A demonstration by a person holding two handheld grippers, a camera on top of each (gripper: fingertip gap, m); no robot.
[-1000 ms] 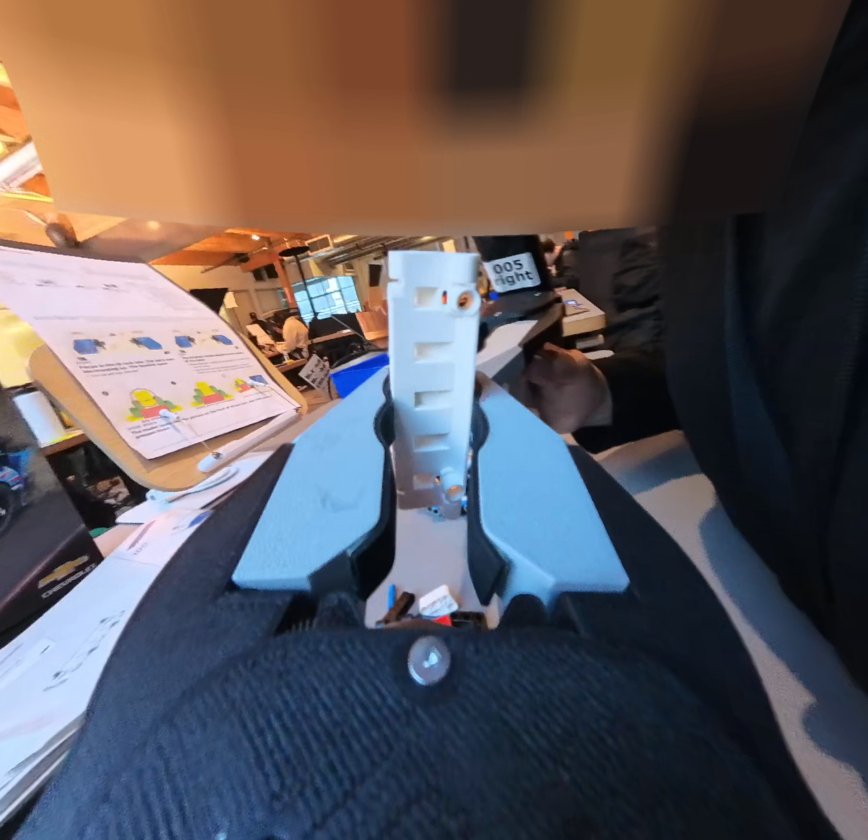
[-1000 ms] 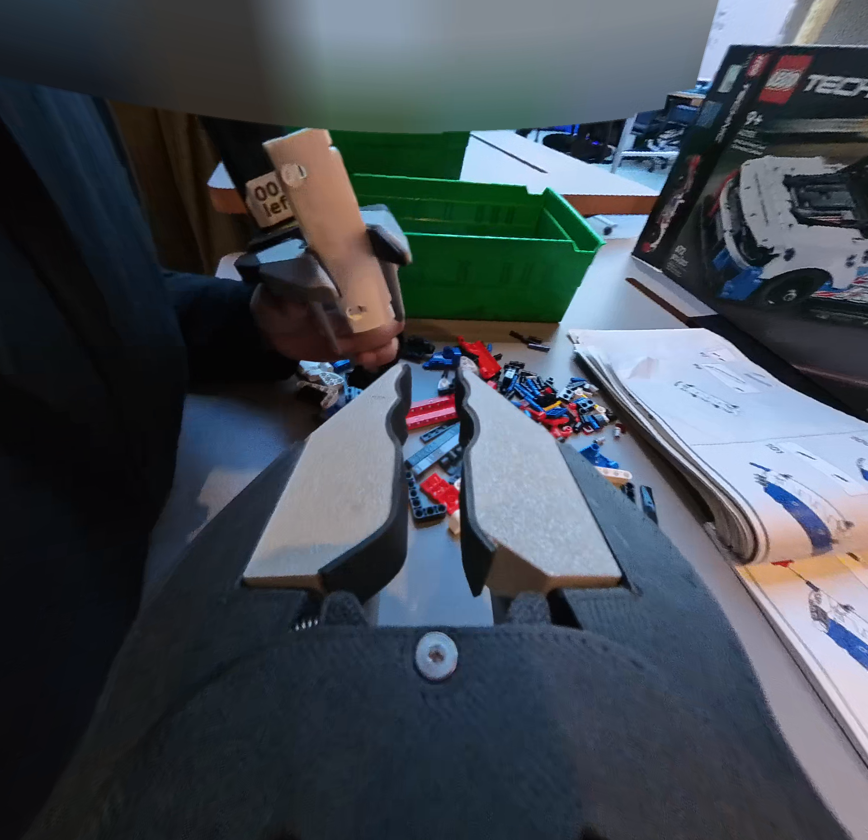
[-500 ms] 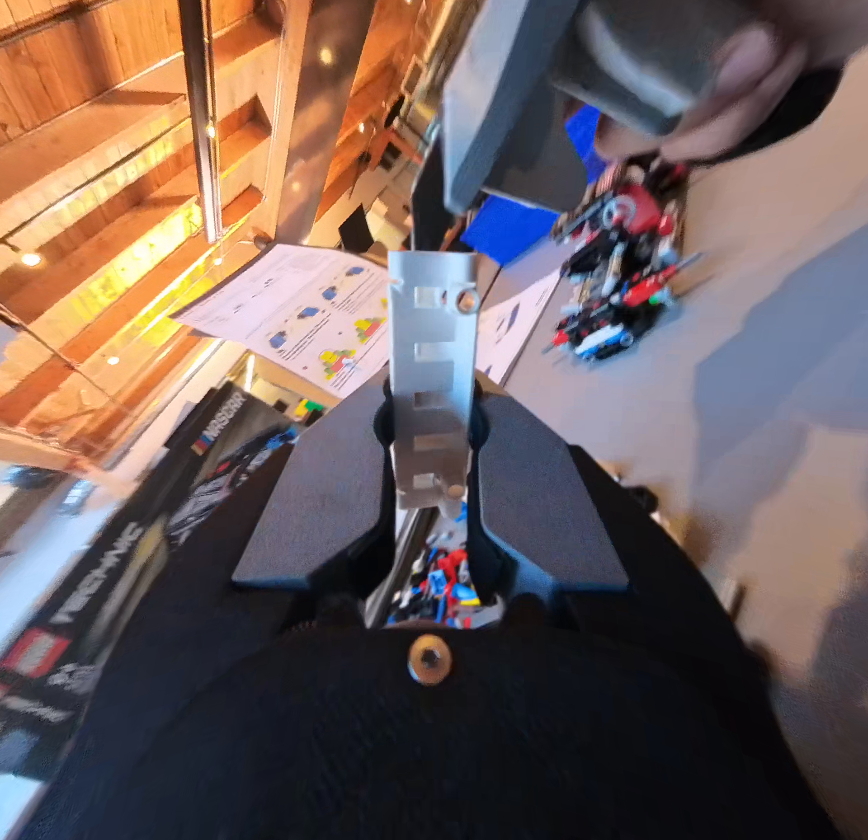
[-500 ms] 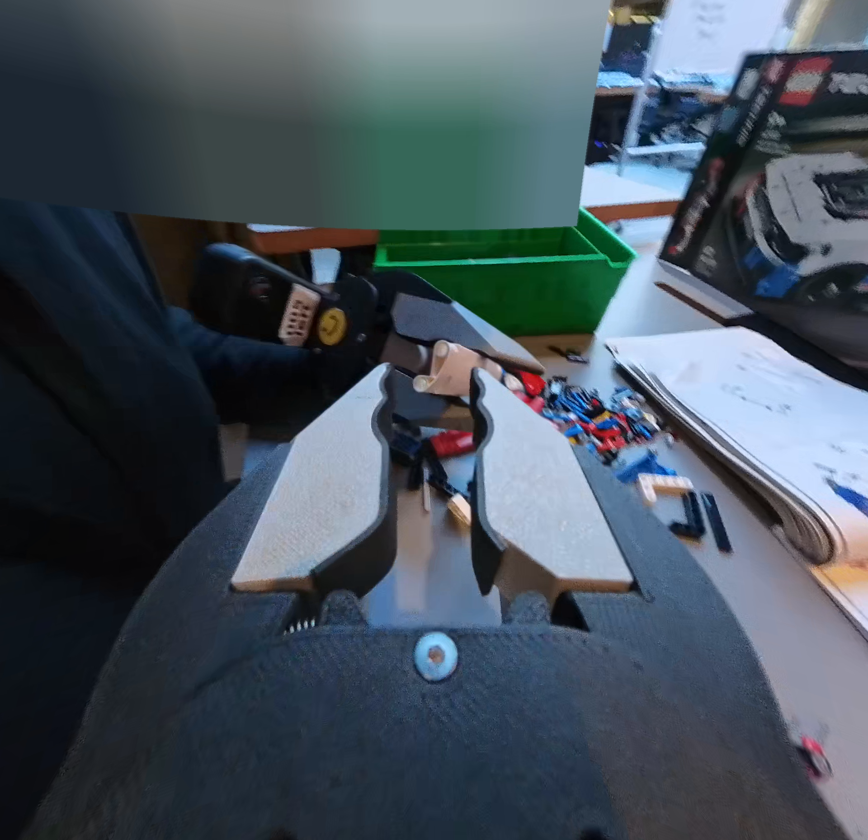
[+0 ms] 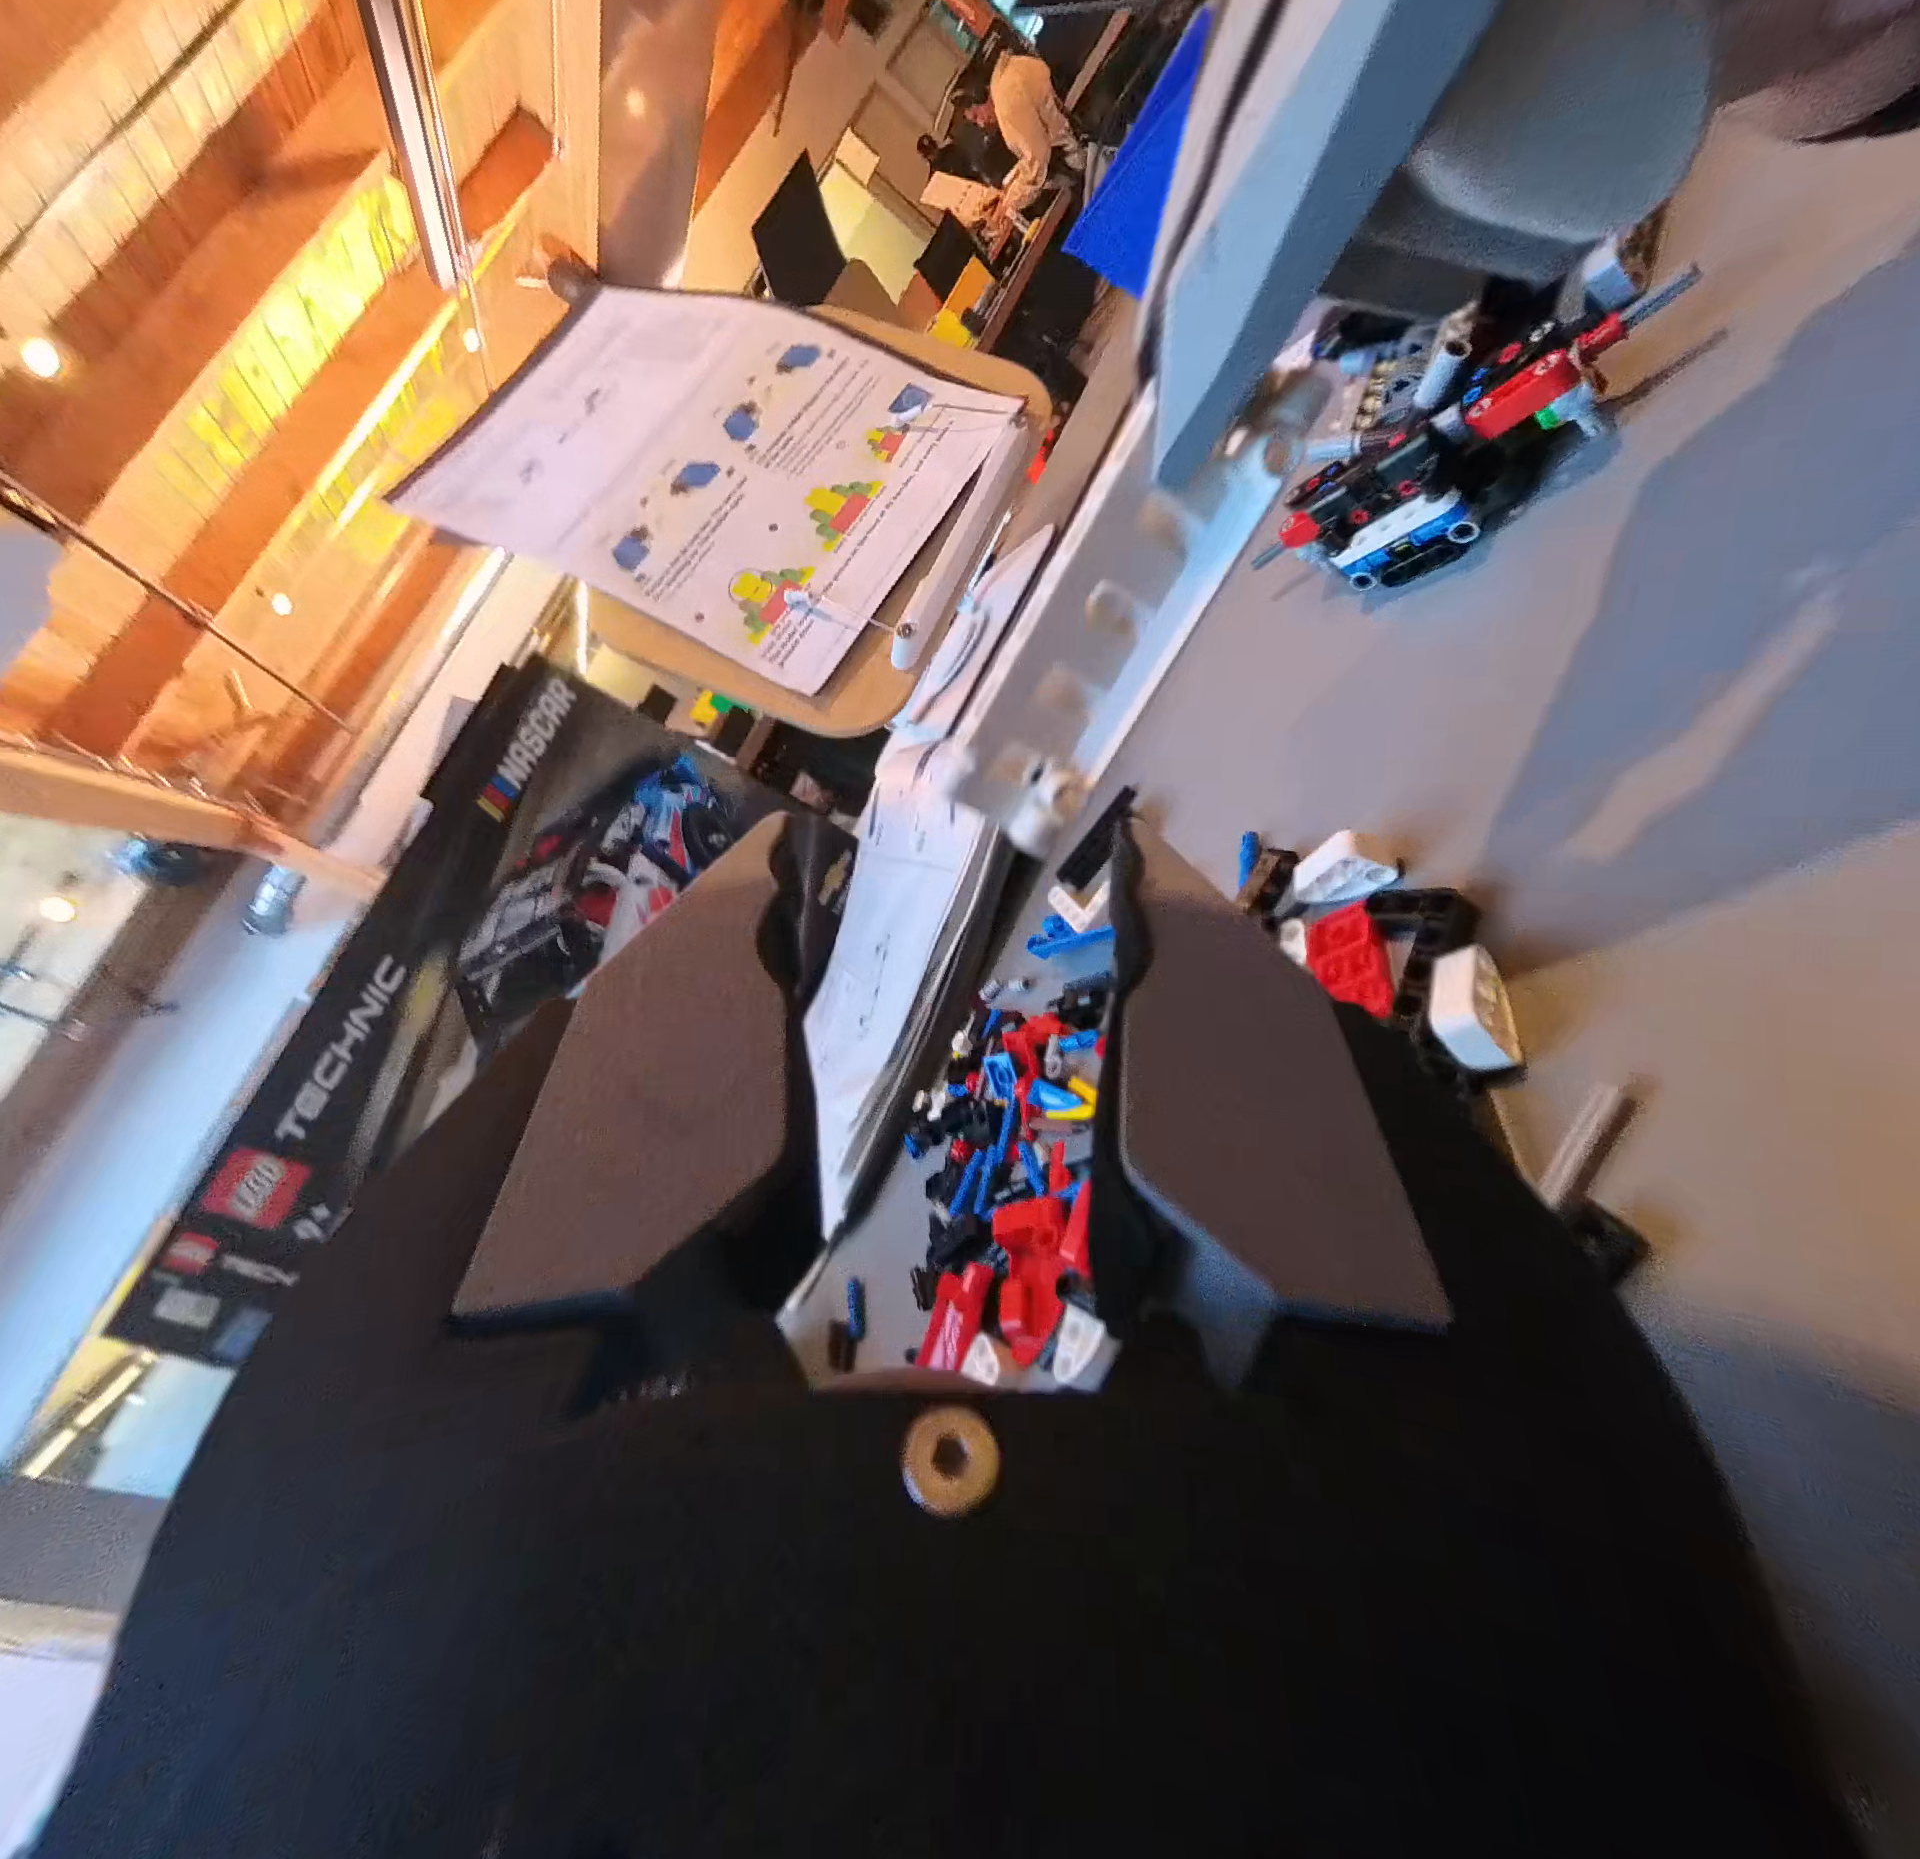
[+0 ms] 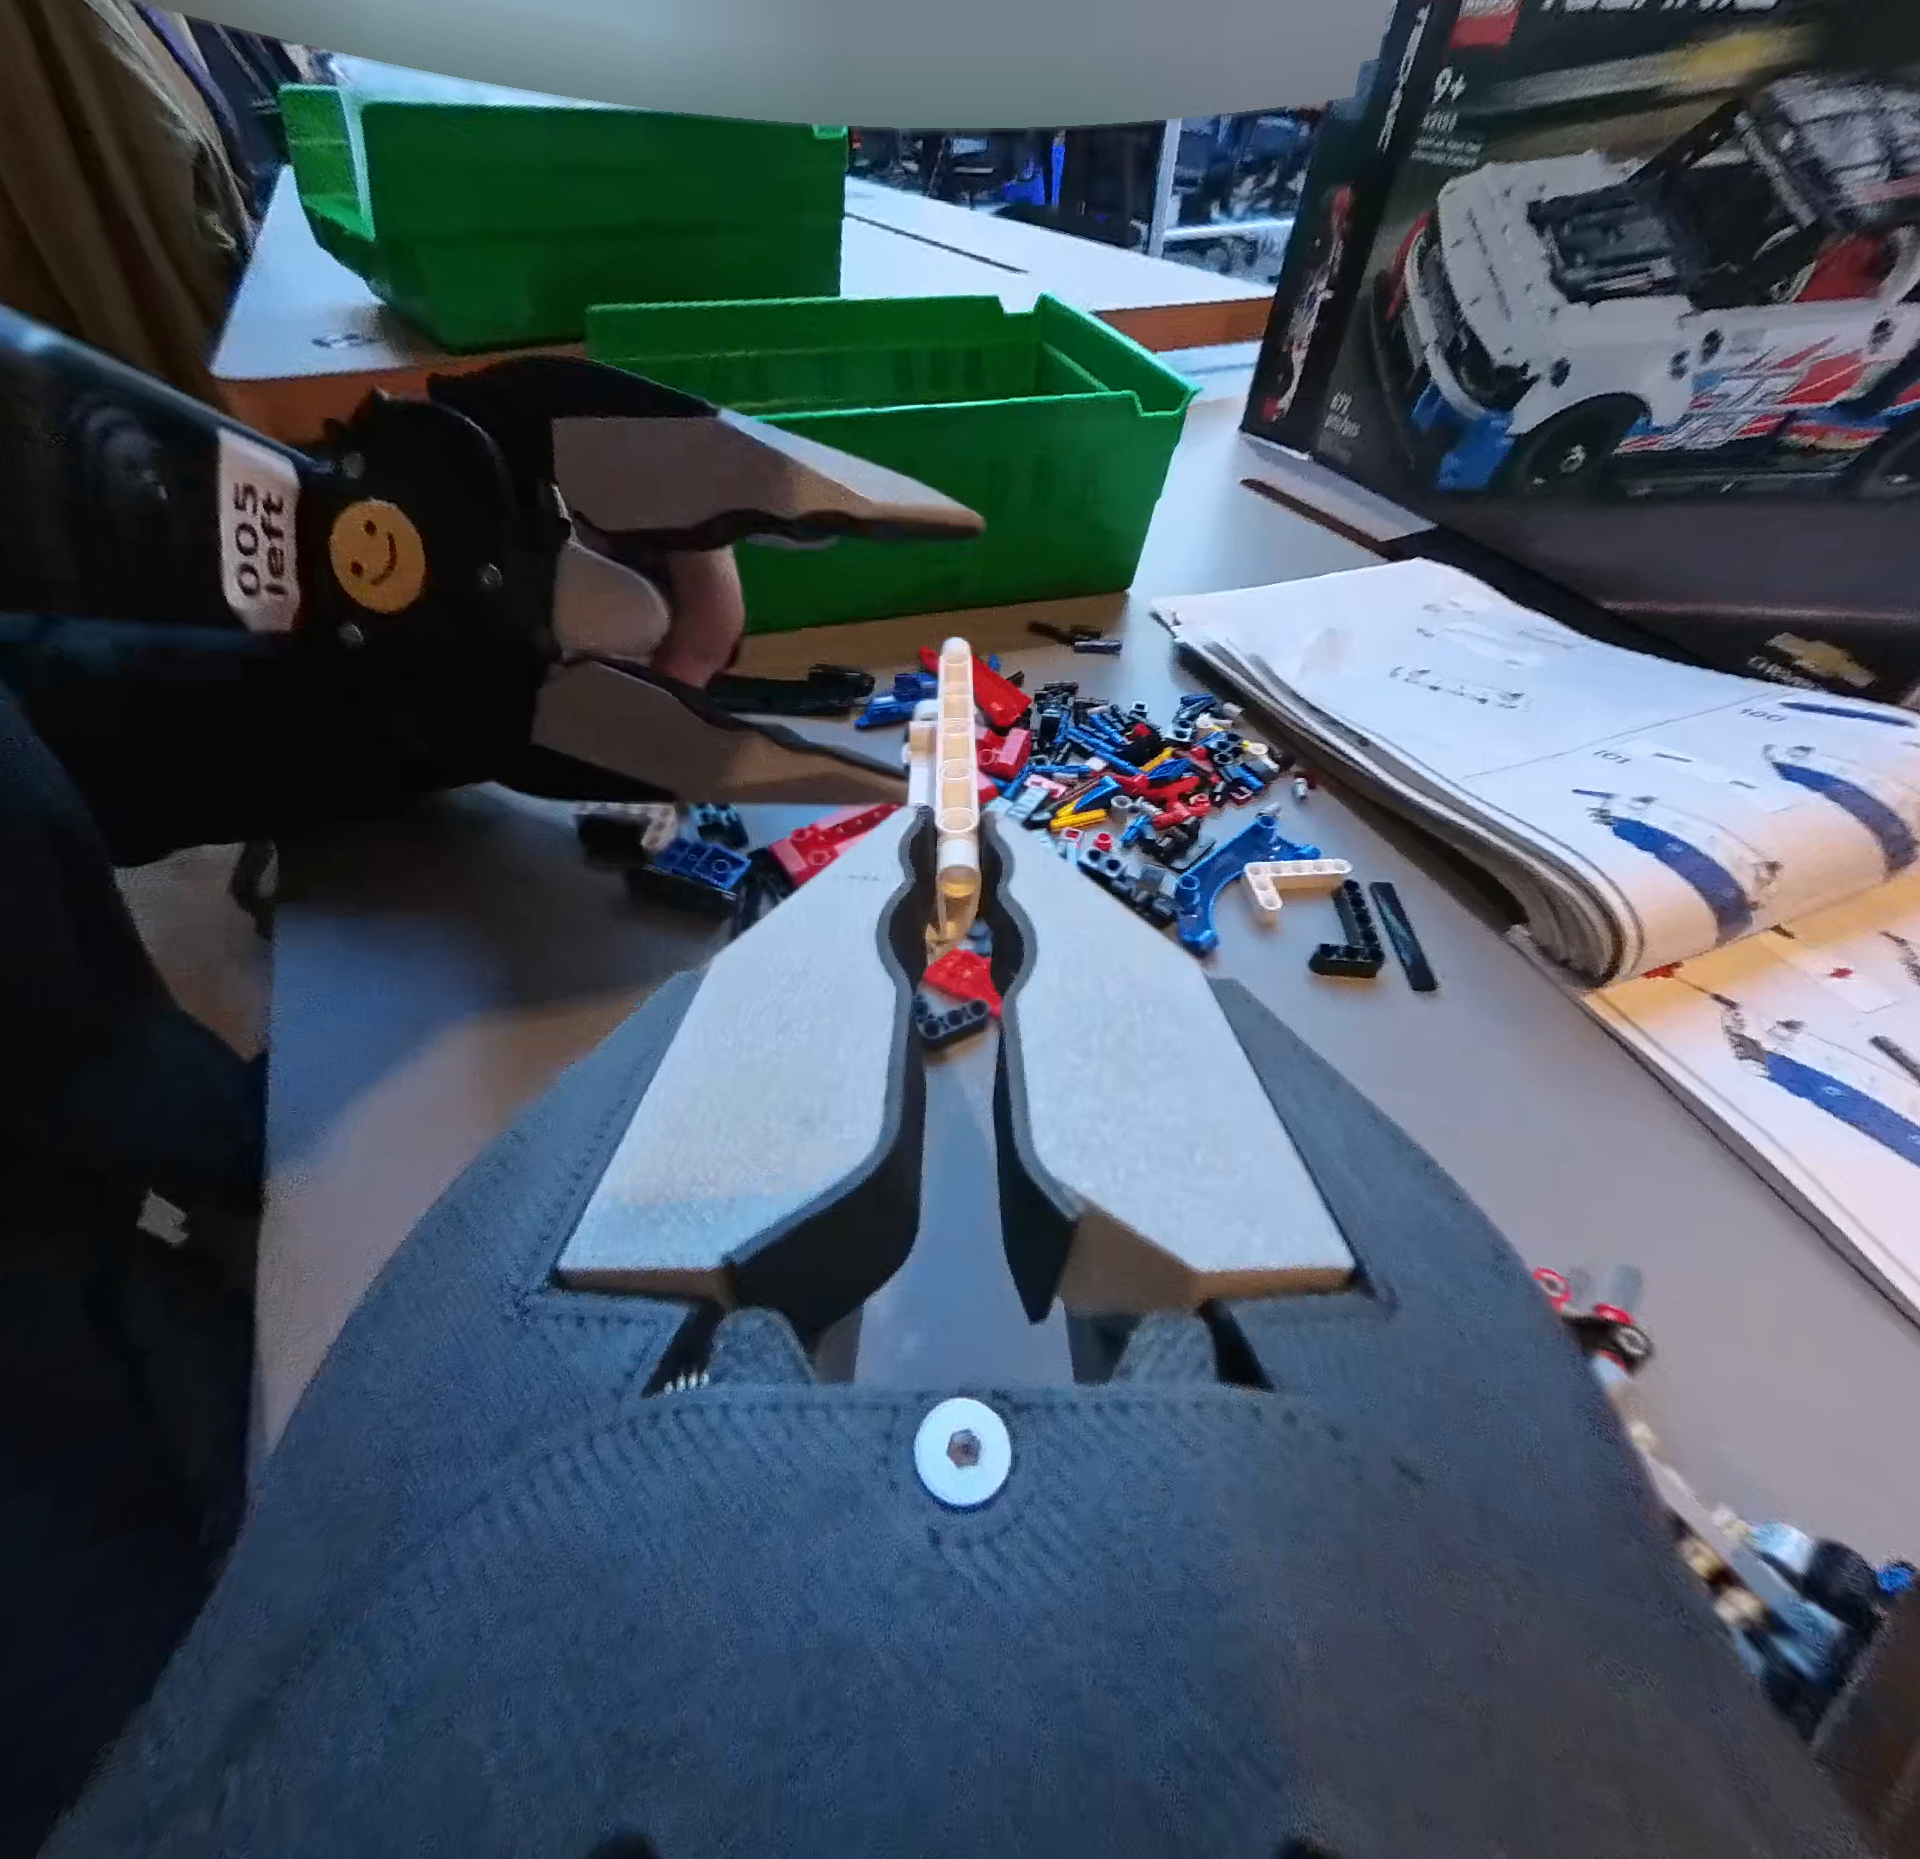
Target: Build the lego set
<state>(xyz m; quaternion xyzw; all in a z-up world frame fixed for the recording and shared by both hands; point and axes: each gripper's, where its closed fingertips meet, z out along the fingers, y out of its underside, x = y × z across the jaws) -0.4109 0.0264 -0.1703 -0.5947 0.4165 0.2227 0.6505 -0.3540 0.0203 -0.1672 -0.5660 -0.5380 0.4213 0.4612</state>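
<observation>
White beam pinched in the right gripper, left gripper spread wide with nothing in it.

The right gripper [image 6: 956, 853] has its fingers closed on a white beam [image 6: 954, 760] that sticks out forward above the heap of loose pieces [image 6: 1132, 760] on the grey table [image 6: 436, 936]. The left gripper [image 6: 914, 646], fingers parted, hovers just beside it. Past the heap lie an open instruction booklet [image 6: 1558, 770], a green bin [image 6: 935, 438], the set's box [image 6: 1621, 251], and a half-built car [image 5: 1434, 469].

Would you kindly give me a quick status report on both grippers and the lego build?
Left gripper open, empty. Right gripper shut on white beam. Loose pieces on table, part-built car aside. Nothing in the way.
</observation>
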